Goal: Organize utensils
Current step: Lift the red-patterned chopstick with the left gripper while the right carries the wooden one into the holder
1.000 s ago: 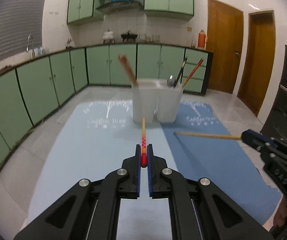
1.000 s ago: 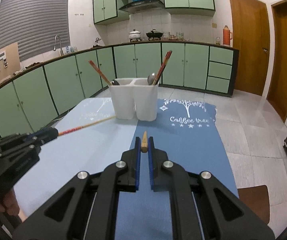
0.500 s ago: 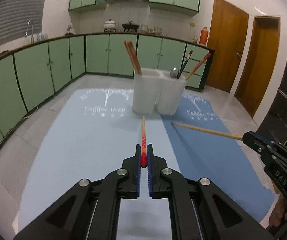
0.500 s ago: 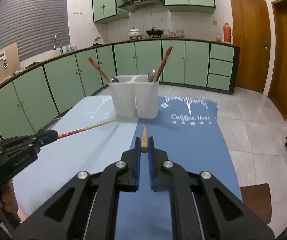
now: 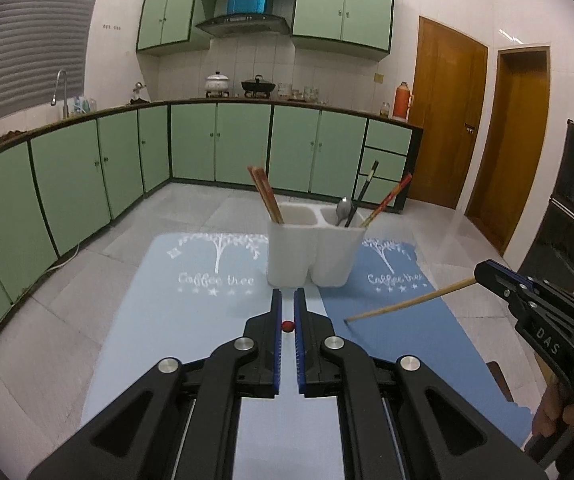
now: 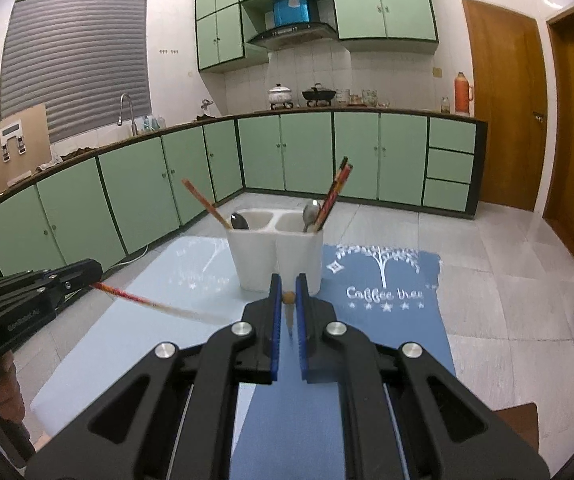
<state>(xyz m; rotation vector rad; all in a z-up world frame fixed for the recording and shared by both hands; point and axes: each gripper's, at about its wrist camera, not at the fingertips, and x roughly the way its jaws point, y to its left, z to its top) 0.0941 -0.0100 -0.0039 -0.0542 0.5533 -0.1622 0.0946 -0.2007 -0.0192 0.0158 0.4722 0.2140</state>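
Two chopsticks are in your grip, one per gripper. From the left wrist camera, your left gripper (image 5: 287,312) is pinched narrow on the red-ended chopstick (image 5: 287,325), which you see end-on, so its long axis runs straight ahead toward the white two-compartment utensil holder (image 5: 314,252) at twelve o'clock. At three o'clock your right gripper (image 5: 481,271) clamps a plain wooden chopstick (image 5: 407,303) slanting toward eight o'clock, its tip over the dark blue mat (image 5: 427,340).

From the right wrist camera, the same wooden chopstick (image 6: 288,297) shows end-on between closed jaws, the holder (image 6: 275,256) just beyond at twelve. At nine o'clock your left gripper (image 6: 91,276) holds the red-patterned chopstick (image 6: 147,300), pointing toward four. Both grippers look about equally near; you probably need to tip each stick upright before dropping it in.
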